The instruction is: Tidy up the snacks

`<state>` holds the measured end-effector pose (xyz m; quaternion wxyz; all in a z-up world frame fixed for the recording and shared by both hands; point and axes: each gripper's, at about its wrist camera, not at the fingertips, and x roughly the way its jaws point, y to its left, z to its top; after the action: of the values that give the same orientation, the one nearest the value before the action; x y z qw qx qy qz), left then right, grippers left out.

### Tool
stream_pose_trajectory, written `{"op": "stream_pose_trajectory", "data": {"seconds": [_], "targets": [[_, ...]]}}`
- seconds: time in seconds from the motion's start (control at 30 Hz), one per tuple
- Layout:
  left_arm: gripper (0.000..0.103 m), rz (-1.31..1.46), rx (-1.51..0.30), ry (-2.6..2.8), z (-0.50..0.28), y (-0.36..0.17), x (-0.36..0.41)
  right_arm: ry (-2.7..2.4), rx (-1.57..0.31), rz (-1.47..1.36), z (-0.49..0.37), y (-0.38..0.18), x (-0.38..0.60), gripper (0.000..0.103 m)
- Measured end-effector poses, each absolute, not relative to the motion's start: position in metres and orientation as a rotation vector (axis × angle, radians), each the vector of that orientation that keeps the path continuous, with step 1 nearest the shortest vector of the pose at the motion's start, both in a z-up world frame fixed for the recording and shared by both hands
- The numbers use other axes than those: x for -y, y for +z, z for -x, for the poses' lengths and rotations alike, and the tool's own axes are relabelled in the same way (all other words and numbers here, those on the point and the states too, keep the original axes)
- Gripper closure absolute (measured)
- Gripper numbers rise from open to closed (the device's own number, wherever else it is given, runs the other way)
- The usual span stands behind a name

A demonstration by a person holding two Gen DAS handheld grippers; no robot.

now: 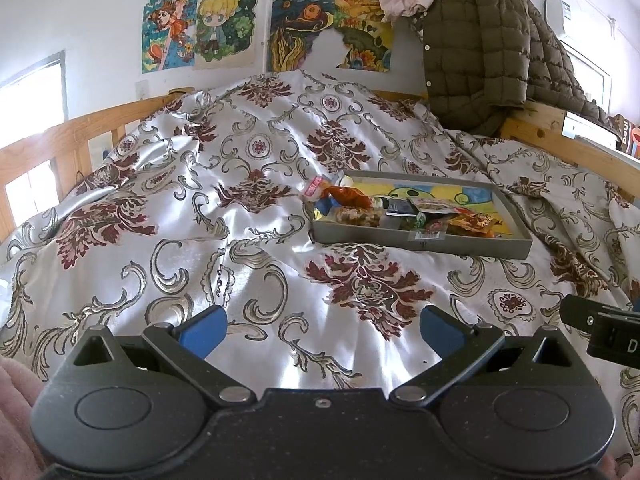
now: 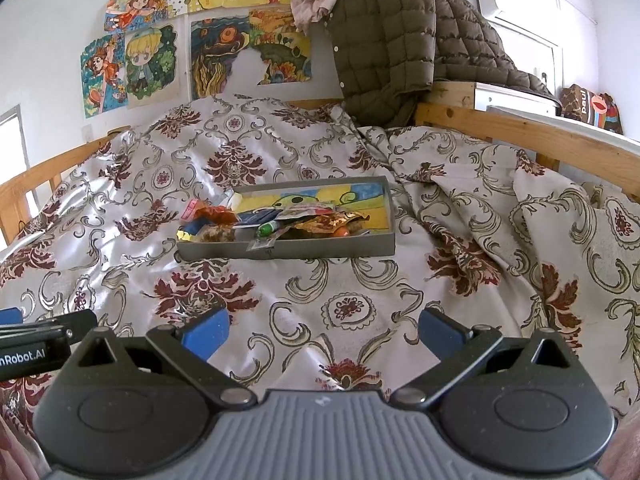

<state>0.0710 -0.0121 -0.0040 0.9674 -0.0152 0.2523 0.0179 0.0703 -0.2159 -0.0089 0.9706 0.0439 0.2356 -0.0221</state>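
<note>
My left fingers [image 1: 322,330] stand wide apart with nothing between the blue pads [image 1: 204,332]; only the patterned bedspread [image 1: 160,208] shows in the gap. My right fingers [image 2: 322,330] are spread just as wide and hold nothing. Both hover low over the near part of the bed, side by side: the right tool's black body shows at the right edge of the left view, and the left tool's body at the left edge of the right view.

Farther out, well apart from both sets of fingers, a shallow grey tray [image 1: 472,242] lies flat on the bedspread, ahead and to the right in the left view, ahead and slightly left in the right view [image 2: 340,250]. The snacks [image 1: 408,214] are heaped in the tray's near-left part: mixed wrappers in orange, red, green and gold, not individually identifiable. A pink-and-white packet [image 1: 314,189] and an orange-red packet [image 1: 348,196] overhang the tray's left end. The far-right part of the tray floor shows a yellow and blue picture.

Beyond the tray, a brown quilted jacket [image 1: 480,56] hangs over the wooden bed frame [image 1: 536,120]. Coloured drawings [image 1: 204,28] are fixed to the white wall.
</note>
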Motion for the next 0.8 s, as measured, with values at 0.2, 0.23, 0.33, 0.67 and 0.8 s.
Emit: {"op": "stream_pose_trajectory", "data": {"seconds": [0.2,0.23,0.33,0.67,0.8], "targets": [[0.001,0.029,-0.512,0.036,-0.0709,-0.0045,0.0120,-0.045,-0.476,-0.088,-0.0702,-0.0087,0.2157,0.000],[0.001,0.029,-0.511,0.037,-0.0710,-0.0041,0.0116,-0.044,-0.476,-0.088,-0.0701,-0.0090,0.2156,0.000],[0.001,0.030,-0.511,0.036,-0.0713,-0.0034,0.0115,-0.045,-0.478,-0.089,-0.0702,-0.0089,0.2155,0.000],[0.001,0.033,-0.516,0.035,-0.0712,-0.0063,0.0106,-0.045,-0.478,-0.088,-0.0704,-0.0082,0.2156,0.000],[0.001,0.033,-0.517,0.035,-0.0707,-0.0069,0.0112,-0.045,-0.479,-0.088,-0.0705,-0.0080,0.2156,0.000]]}}
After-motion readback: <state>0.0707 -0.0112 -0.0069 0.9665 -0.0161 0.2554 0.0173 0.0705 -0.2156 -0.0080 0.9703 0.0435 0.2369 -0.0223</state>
